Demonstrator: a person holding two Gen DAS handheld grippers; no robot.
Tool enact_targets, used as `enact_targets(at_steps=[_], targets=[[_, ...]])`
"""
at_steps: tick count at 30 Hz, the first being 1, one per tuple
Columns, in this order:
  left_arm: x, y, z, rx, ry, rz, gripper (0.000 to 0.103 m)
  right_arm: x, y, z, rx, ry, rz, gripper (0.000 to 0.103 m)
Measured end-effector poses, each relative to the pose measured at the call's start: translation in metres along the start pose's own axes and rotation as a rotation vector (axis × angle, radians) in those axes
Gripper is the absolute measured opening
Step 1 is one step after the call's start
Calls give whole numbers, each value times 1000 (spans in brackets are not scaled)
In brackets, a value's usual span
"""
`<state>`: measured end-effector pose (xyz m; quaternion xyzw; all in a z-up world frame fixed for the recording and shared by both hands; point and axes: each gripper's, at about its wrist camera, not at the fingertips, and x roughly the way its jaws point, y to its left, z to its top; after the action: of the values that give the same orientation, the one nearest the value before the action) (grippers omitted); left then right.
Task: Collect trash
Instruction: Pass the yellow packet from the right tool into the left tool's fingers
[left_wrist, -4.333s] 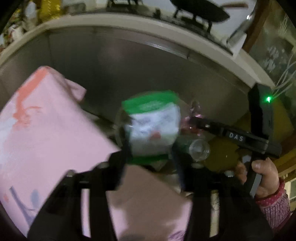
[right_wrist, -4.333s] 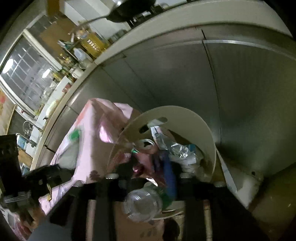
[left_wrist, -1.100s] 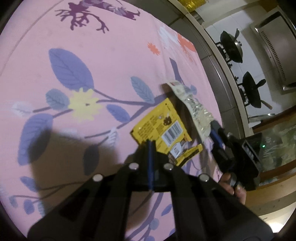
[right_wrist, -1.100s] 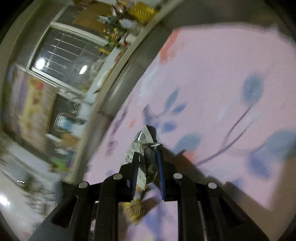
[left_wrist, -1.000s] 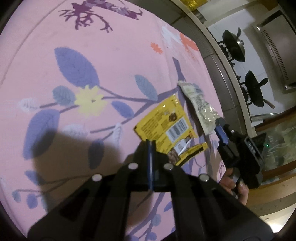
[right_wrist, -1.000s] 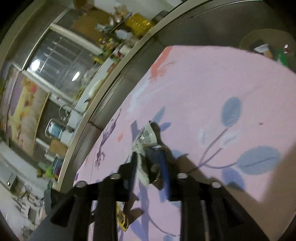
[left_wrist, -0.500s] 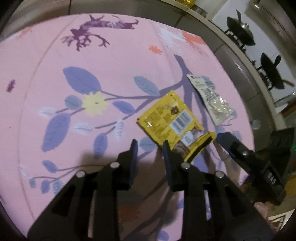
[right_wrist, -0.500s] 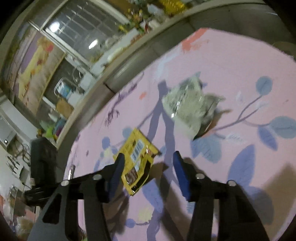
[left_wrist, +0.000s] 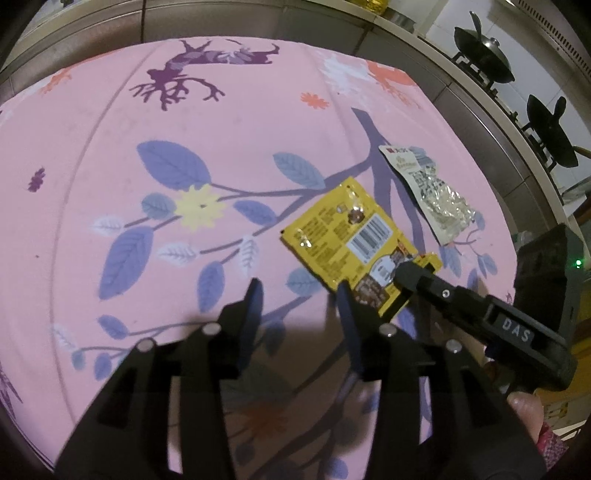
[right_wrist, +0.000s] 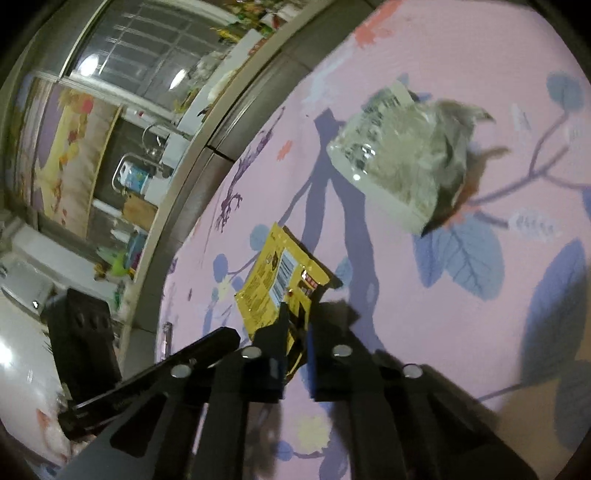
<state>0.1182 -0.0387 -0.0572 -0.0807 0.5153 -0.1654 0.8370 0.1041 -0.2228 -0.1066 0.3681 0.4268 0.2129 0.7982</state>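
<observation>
Yellow wrapper (left_wrist: 351, 243) lies flat on the pink floral cloth (left_wrist: 155, 110) covering the bench, clear crinkled wrapper (left_wrist: 430, 194) just beyond it, apart. Right gripper (right_wrist: 299, 325) has just been closing; it's pinched shut on the yellow wrapper's near corner. Left gripper (left_wrist: 299, 295) has just been opening, jaws parted, nothing between them, only cloth beneath. Two dark woks (left_wrist: 484, 55) sit on the far stove. The right gripper's fingers cover the wrapper's near edge; the person's hand (left_wrist: 524, 406) is mostly cut off.

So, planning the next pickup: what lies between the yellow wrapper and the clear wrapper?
Only bare pink tablecloth separates yellow wrapper and clear wrapper, per the left wrist view.
</observation>
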Motion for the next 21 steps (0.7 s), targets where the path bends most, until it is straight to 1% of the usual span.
enact_targets(at_steps=[3, 7, 9, 10, 11, 14, 15, 18, 21], targets=[[0, 0, 0, 0, -1, 0, 40, 0, -5, 1, 59, 12, 42, 1], [0, 0, 1, -6, 5, -8, 41, 3, -14, 0, 171, 38, 125, 0], [-1, 5, 3, -31, 14, -51, 50, 5, -20, -2, 235, 52, 172, 0], [-3, 10, 5, -63, 17, -94, 57, 5, -22, -2, 259, 59, 190, 0], [-3, 13, 5, -83, 16, -122, 59, 6, -24, -2, 280, 64, 205, 0], [-4, 25, 9, -163, 31, -244, 59, 9, -29, -5, 347, 83, 258, 0], [-3, 27, 10, -185, 35, -271, 59, 10, -29, -6, 358, 89, 268, 0], [0, 29, 10, -217, 44, -312, 59, 12, -30, -8, 391, 109, 309, 0], [2, 26, 10, -228, 53, -334, 59, 14, -32, -9, 426, 129, 354, 0]])
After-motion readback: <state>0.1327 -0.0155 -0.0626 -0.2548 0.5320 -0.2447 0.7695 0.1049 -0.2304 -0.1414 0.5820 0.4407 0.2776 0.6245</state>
